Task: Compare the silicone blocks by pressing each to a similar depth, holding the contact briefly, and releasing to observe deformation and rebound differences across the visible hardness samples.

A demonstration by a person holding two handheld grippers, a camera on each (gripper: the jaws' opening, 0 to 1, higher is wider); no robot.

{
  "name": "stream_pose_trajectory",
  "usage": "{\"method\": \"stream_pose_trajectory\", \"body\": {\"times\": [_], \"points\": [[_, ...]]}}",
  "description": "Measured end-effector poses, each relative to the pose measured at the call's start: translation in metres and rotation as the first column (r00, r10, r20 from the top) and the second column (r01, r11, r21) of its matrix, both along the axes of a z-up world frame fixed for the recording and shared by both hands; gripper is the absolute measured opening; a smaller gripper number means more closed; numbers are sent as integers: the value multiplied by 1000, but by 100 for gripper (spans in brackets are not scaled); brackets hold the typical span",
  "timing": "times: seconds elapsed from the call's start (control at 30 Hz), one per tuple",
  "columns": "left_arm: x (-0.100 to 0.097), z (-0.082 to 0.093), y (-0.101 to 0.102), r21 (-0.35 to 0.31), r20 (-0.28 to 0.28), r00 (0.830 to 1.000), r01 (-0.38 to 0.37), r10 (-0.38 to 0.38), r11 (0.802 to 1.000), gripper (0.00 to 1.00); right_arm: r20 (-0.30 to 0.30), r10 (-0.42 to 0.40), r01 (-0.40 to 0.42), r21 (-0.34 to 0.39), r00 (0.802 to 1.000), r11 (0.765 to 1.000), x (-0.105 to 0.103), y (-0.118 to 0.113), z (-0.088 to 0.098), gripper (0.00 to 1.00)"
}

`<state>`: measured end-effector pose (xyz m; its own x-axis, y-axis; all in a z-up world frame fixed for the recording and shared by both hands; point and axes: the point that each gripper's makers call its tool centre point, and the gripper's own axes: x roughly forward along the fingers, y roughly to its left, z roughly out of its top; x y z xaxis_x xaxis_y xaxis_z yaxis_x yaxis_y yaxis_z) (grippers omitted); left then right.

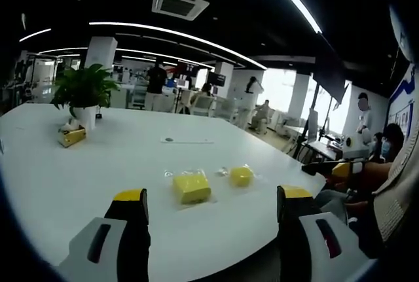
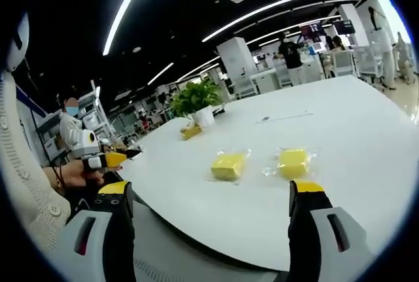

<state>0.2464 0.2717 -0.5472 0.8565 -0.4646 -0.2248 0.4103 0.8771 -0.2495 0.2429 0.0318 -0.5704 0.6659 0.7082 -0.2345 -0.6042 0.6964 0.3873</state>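
Left gripper view has two yellow silicone blocks in clear wrappers lying near the table's (image 1: 98, 164) close edge: a squarish block (image 1: 191, 188) and a rounder block (image 1: 241, 176), side by side, apart. Both sit ahead of the left gripper (image 1: 211, 205), between its wide-open, empty jaws. Right gripper (image 2: 213, 198) is likewise spread and empty, its blocks (image 2: 228, 165) (image 2: 292, 162) ahead. Neither touches; the left looks nearer.

Yellow blocks (image 1: 191, 187), white table (image 1: 98, 164)
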Motion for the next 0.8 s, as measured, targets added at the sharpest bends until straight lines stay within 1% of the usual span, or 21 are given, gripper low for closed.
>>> {"method": "stream_pose_trajectory", "body": {"times": [0.4, 0.8], "points": [[-5, -1, 5, -4, -4, 1000, -10, 10, 1000, 80, -6, 2, -2, 2, 1000, 1000, -5, 2, -2, 93], [-5, -1, 8, -2, -9, 1000, -11, 11, 1000, 80, -8, 7, -7, 1, 1000, 1000, -4, 5, -3, 93]]}}
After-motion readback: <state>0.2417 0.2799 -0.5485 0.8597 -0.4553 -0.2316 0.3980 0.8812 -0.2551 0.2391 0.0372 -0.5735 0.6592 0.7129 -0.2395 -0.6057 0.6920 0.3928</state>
